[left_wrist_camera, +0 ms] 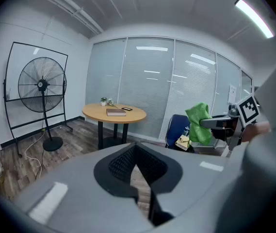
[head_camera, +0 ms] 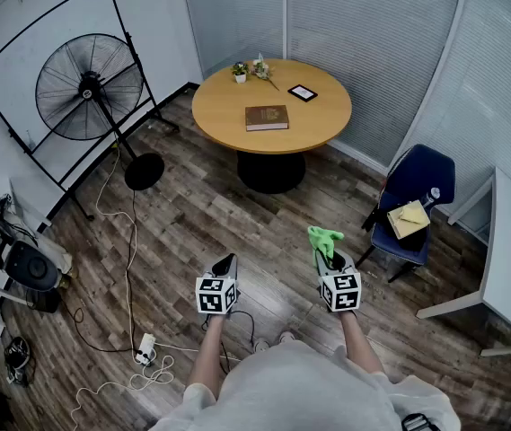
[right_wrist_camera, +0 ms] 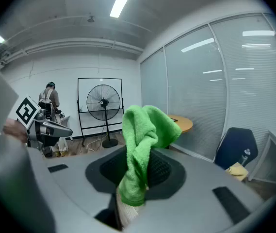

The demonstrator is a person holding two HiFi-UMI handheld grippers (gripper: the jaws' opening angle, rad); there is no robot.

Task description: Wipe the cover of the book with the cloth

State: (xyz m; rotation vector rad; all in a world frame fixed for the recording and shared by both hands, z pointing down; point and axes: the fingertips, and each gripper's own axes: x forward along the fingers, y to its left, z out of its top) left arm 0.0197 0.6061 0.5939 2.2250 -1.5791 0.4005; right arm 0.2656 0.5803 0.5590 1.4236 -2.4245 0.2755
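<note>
A brown book (head_camera: 266, 117) lies flat on the round wooden table (head_camera: 228, 119) far ahead of me; it also shows small in the left gripper view as the book (left_wrist_camera: 115, 112). My right gripper (head_camera: 328, 255) is shut on a green cloth (head_camera: 324, 238), which bunches up above the jaws and hangs down between them as the cloth (right_wrist_camera: 141, 149) at the right gripper (right_wrist_camera: 140, 155). My left gripper (head_camera: 227, 261) is shut with nothing in it, its jaws together at the left gripper (left_wrist_camera: 137, 148). Both are held over the wooden floor, well short of the table.
A small potted plant (head_camera: 240, 72) and a black tablet (head_camera: 303, 92) share the table. A large standing fan (head_camera: 89, 86) with trailing cables stands to the left. A blue chair (head_camera: 421, 182) holding a yellow item sits to the right, next to a white desk (head_camera: 506, 268).
</note>
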